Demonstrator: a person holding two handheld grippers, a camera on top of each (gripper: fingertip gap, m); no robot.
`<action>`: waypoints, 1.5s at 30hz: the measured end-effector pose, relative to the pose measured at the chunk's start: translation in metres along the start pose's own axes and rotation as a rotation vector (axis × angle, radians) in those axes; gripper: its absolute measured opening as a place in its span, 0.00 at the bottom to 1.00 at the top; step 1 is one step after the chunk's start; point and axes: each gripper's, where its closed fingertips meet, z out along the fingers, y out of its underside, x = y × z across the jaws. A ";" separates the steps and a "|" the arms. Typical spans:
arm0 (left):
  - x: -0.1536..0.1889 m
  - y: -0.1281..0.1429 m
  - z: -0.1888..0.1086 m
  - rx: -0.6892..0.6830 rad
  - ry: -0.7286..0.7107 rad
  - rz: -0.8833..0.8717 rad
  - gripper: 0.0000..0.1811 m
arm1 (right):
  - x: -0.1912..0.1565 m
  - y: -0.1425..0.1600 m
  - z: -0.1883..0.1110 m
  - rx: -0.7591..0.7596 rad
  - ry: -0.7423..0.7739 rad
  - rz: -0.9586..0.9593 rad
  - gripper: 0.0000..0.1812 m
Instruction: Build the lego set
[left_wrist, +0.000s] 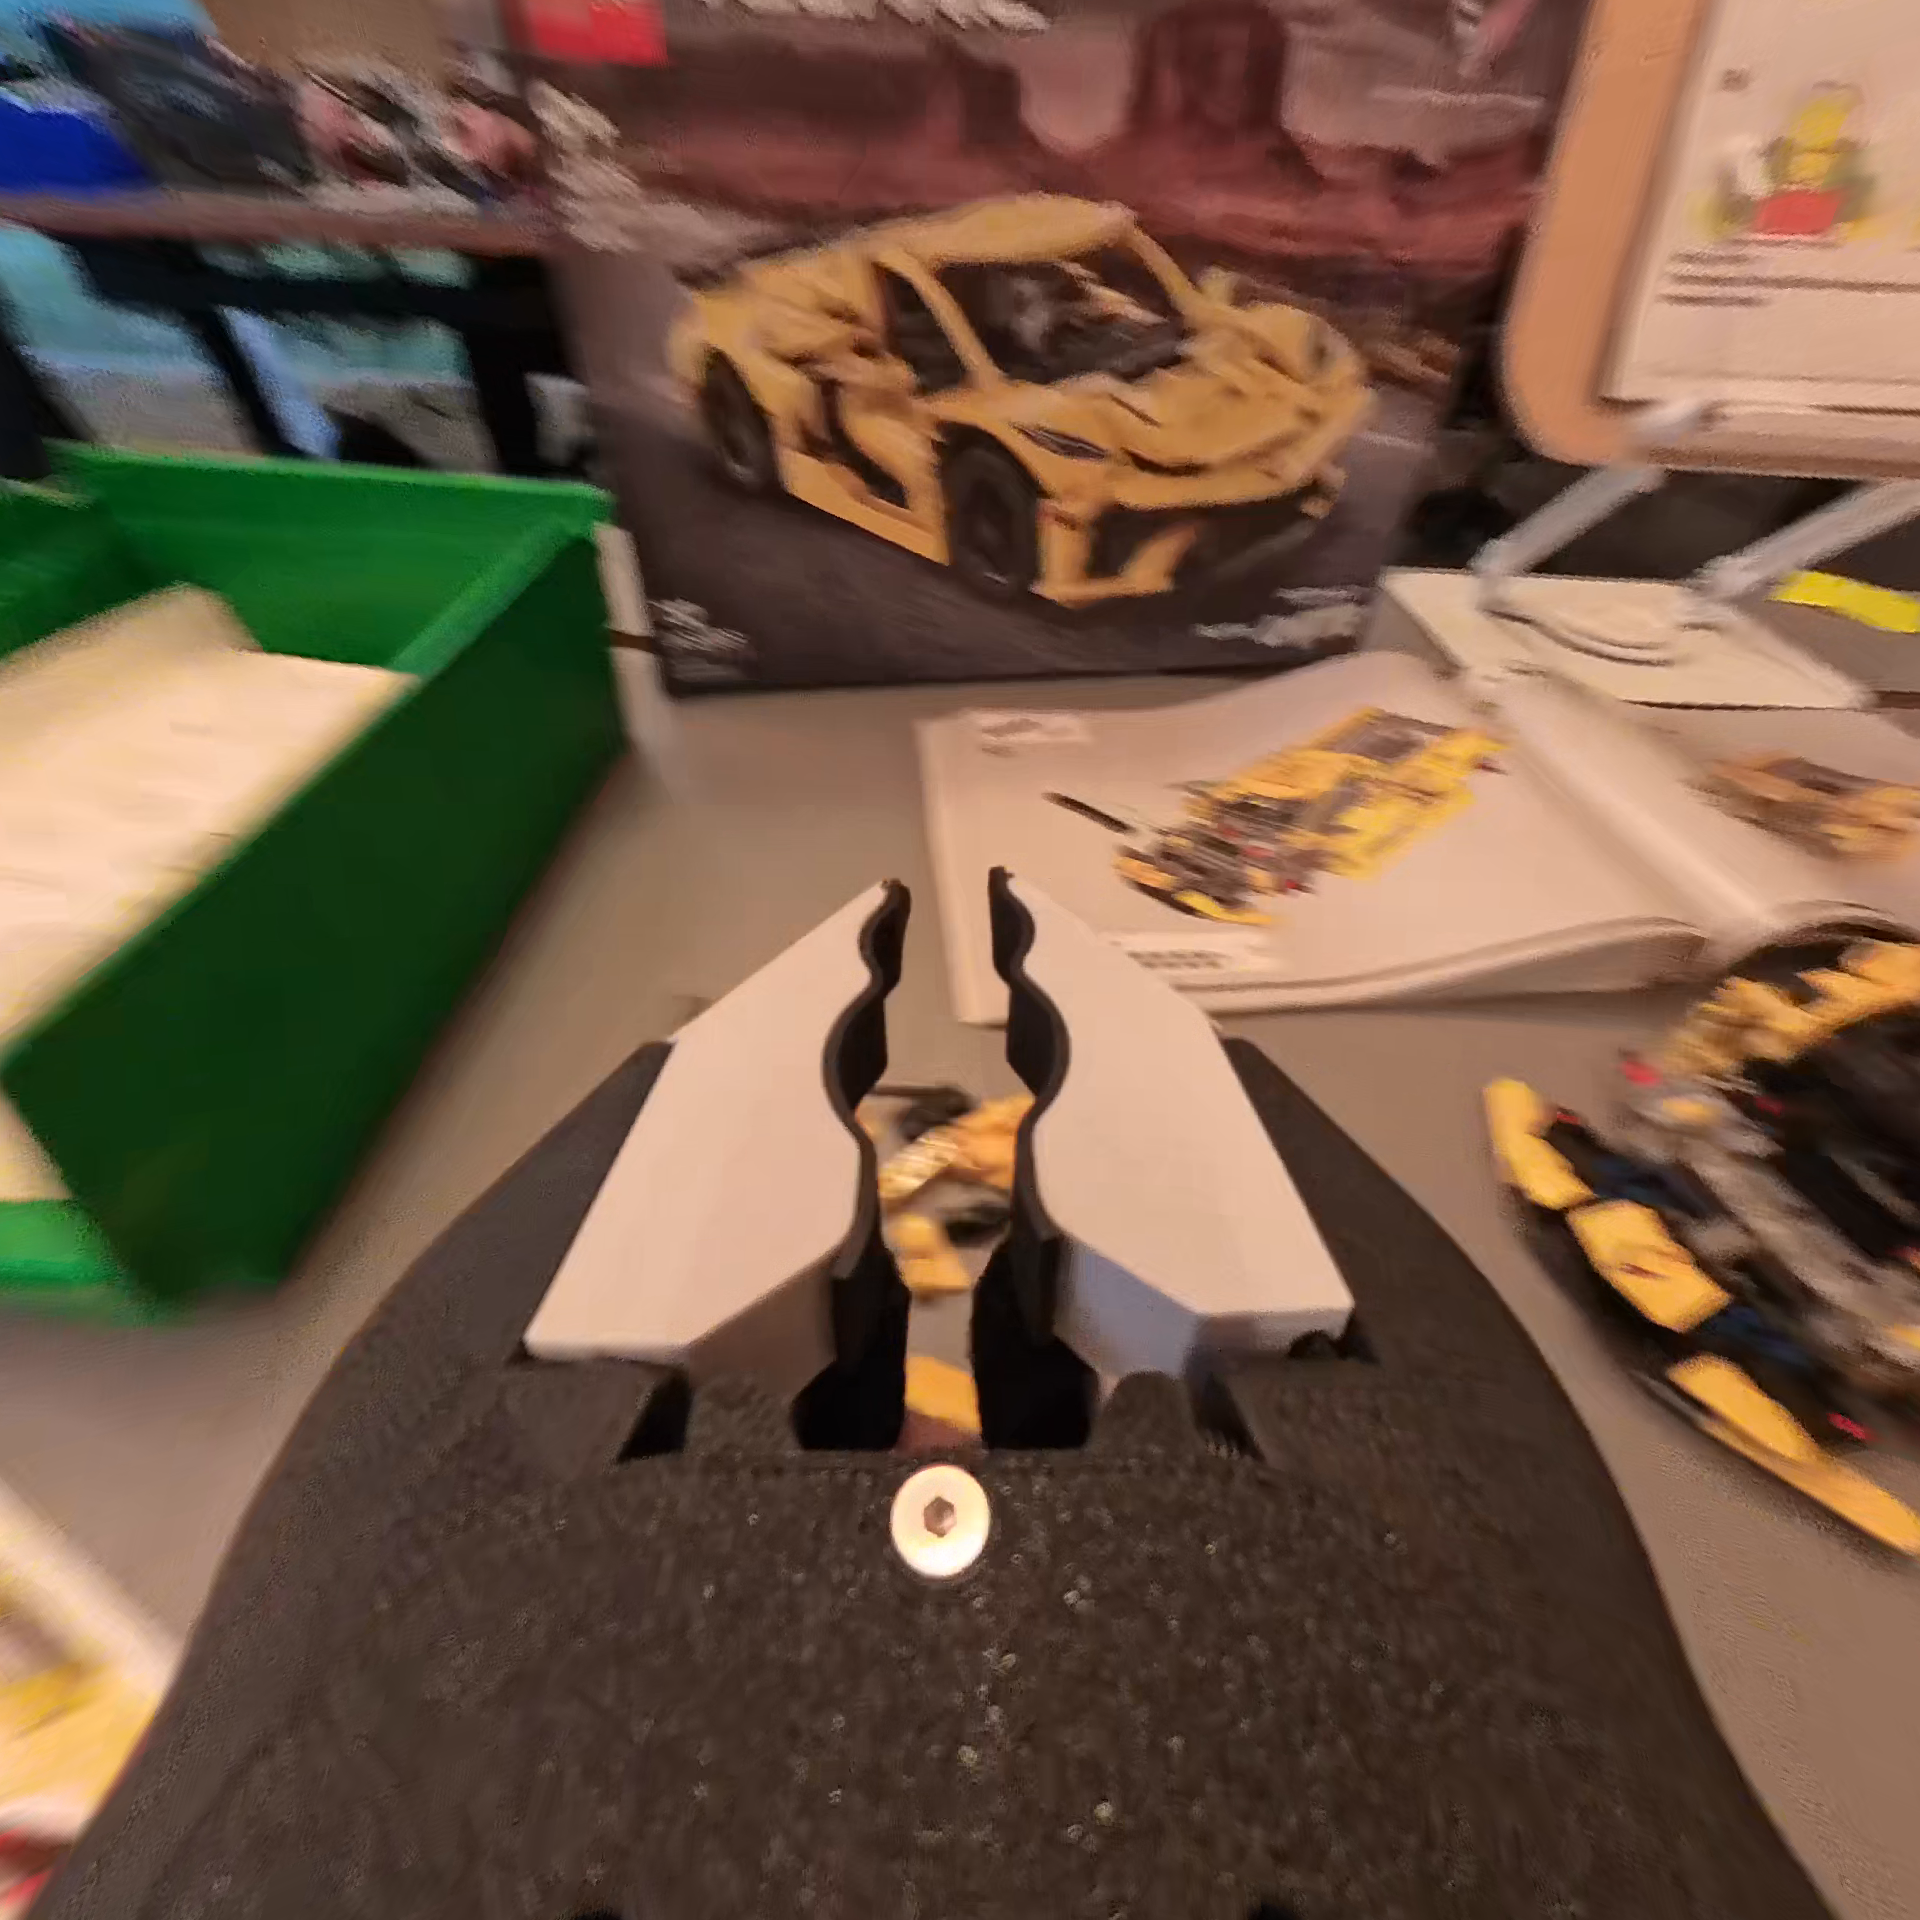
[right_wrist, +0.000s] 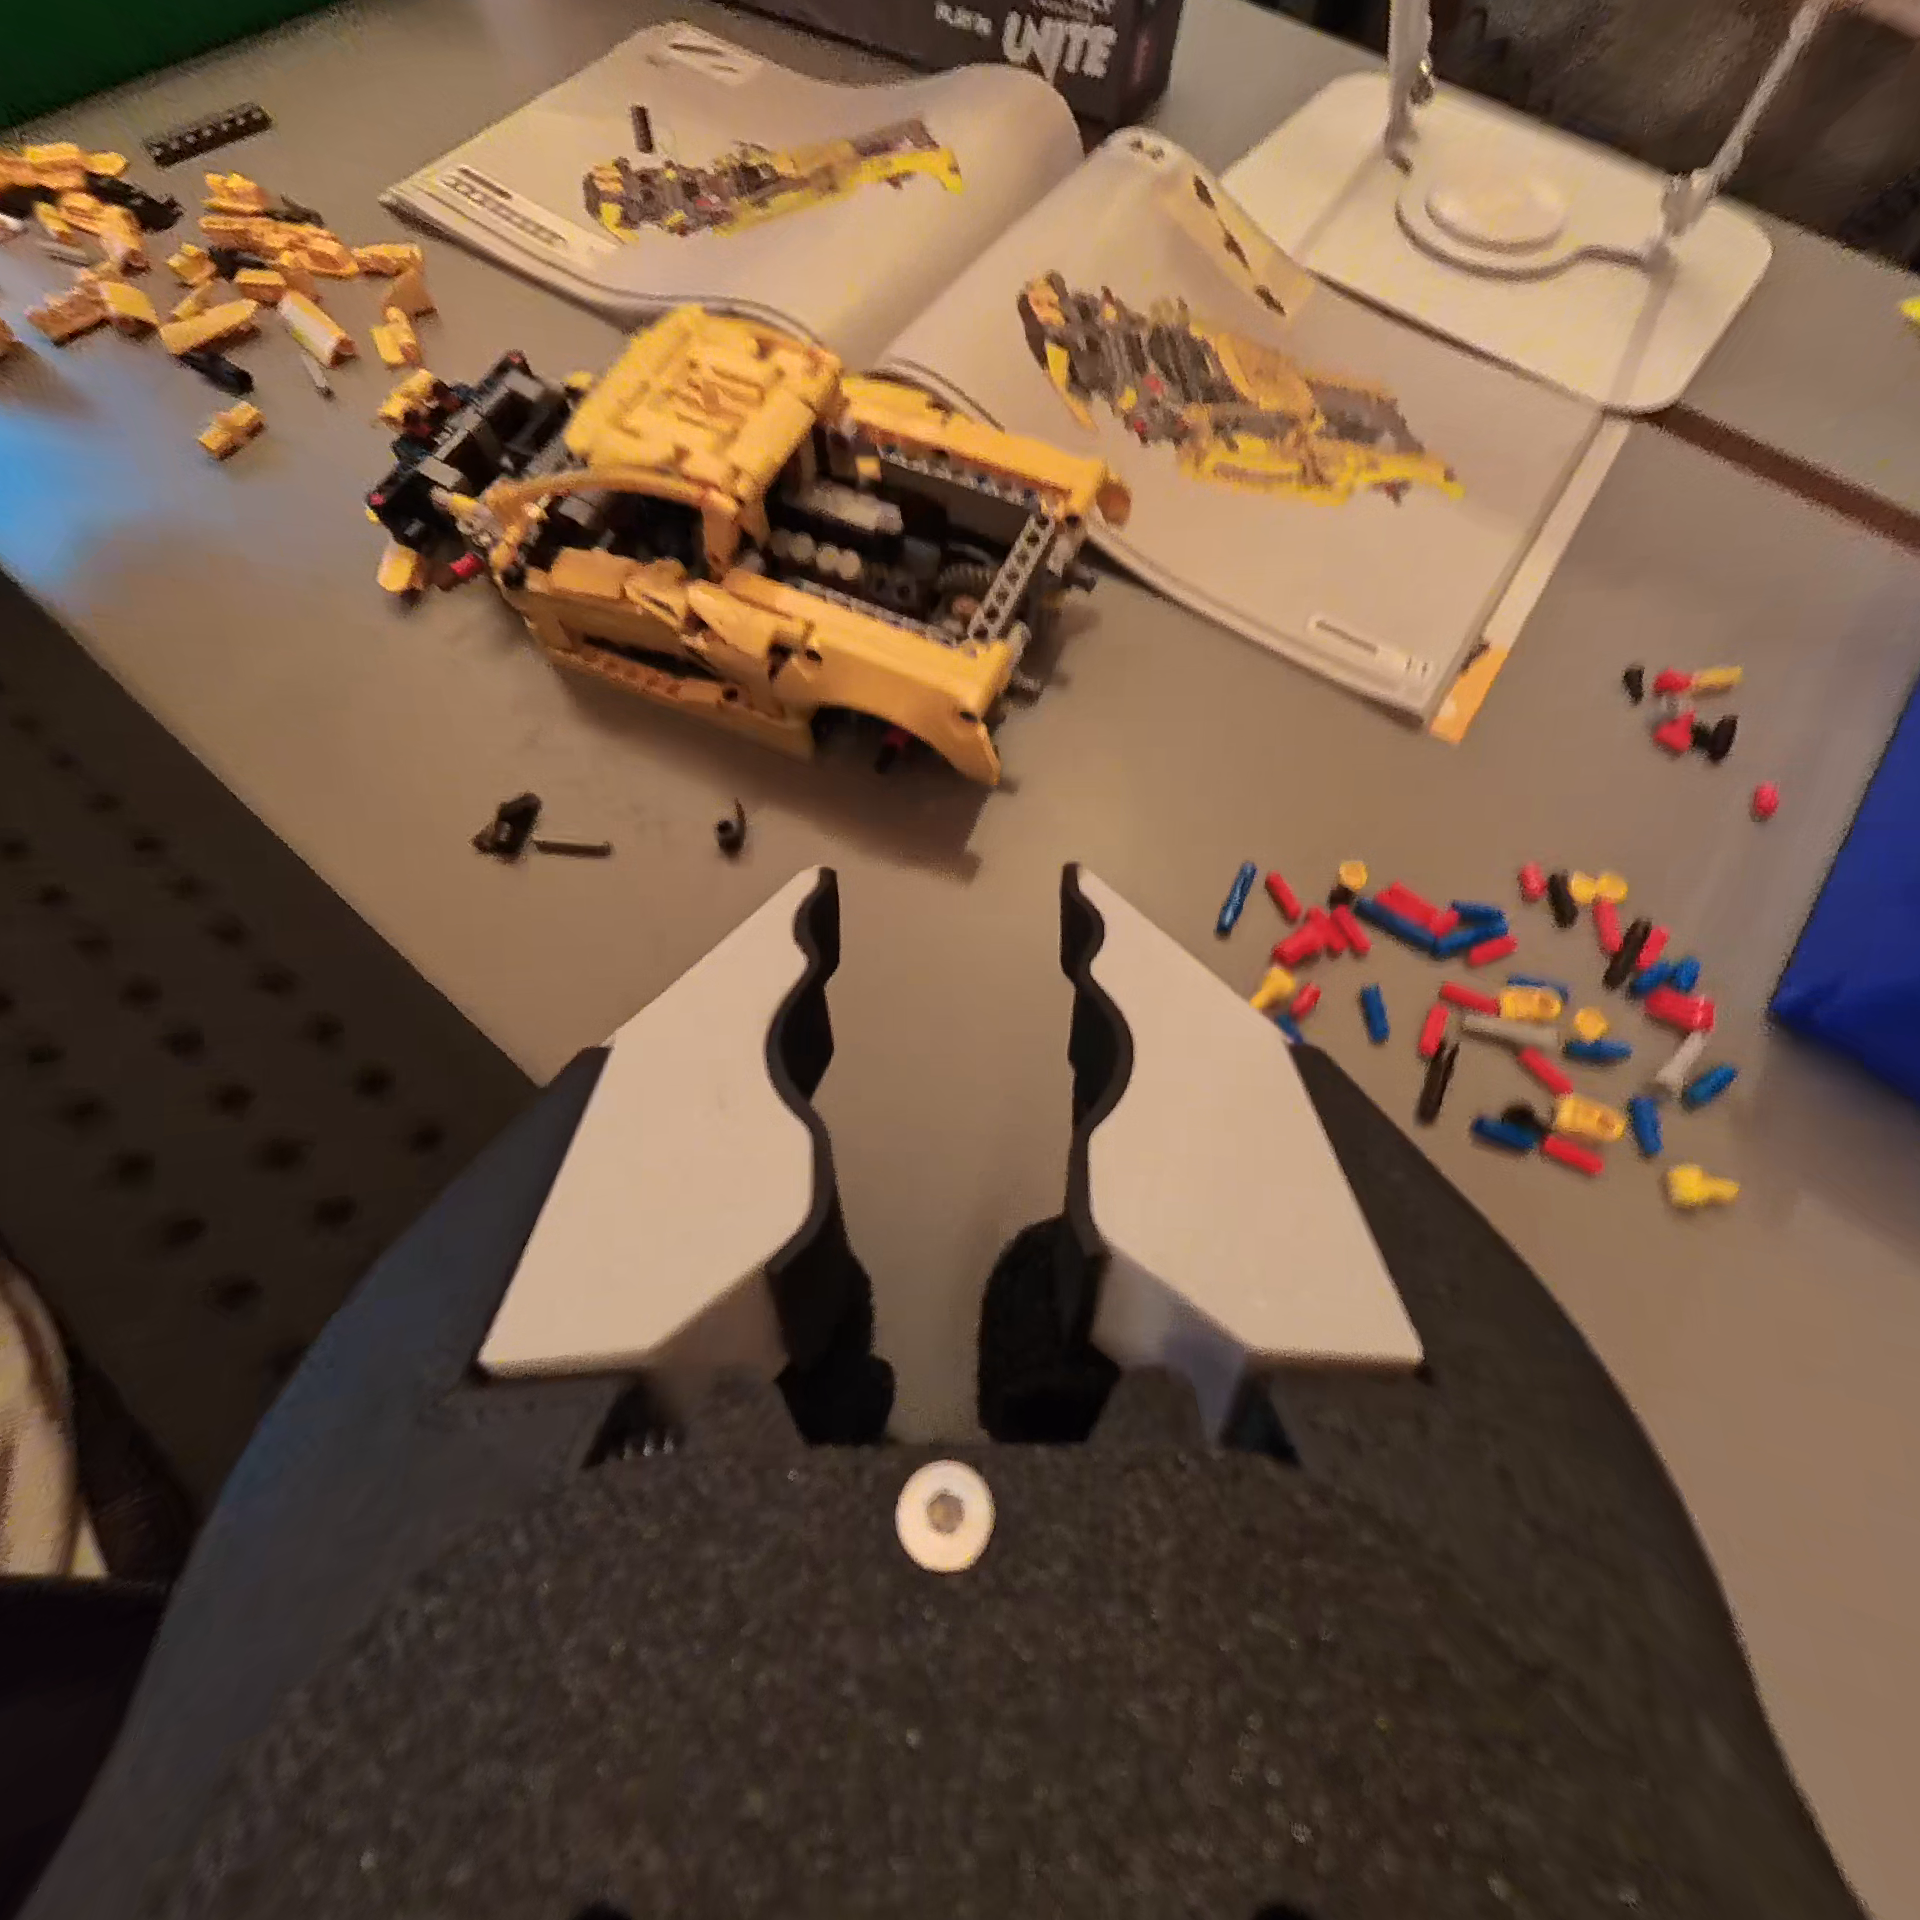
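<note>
Well beyond right fingers (right_wrist: 1101, 1039): lego car (right_wrist: 748, 540).

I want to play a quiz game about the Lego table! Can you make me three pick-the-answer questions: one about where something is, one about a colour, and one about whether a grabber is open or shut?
1. Where does the half-built car sit?
A. Inside the green bin
B. On the table, touching the open instruction book
C. On top of the box

2. What colour is most of the car's body?
A. Yellow
B. Blue
C. Green

3. How is the right gripper?
A. Shut on a red pin
B. Shut on the car
C. Open and empty

Answers:
1 B: the car stands on the grey table with its rear against the instruction book.
2 A: its panels and roof are yellow.
3 C: bare table shows in the gap between the fingers, and the small loose pins lie off to the side.
</note>
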 end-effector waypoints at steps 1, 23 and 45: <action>-0.020 -0.009 -0.005 0.019 -0.061 0.019 0.09 | 0.000 -0.010 0.002 0.001 -0.011 -0.018 0.23; -0.101 0.061 -0.042 -0.333 0.051 0.151 0.12 | 0.054 -0.067 0.105 0.367 0.022 0.205 0.20; -0.153 0.072 -0.074 -0.400 -0.085 0.079 0.12 | 0.051 -0.060 0.112 0.313 0.058 0.130 0.17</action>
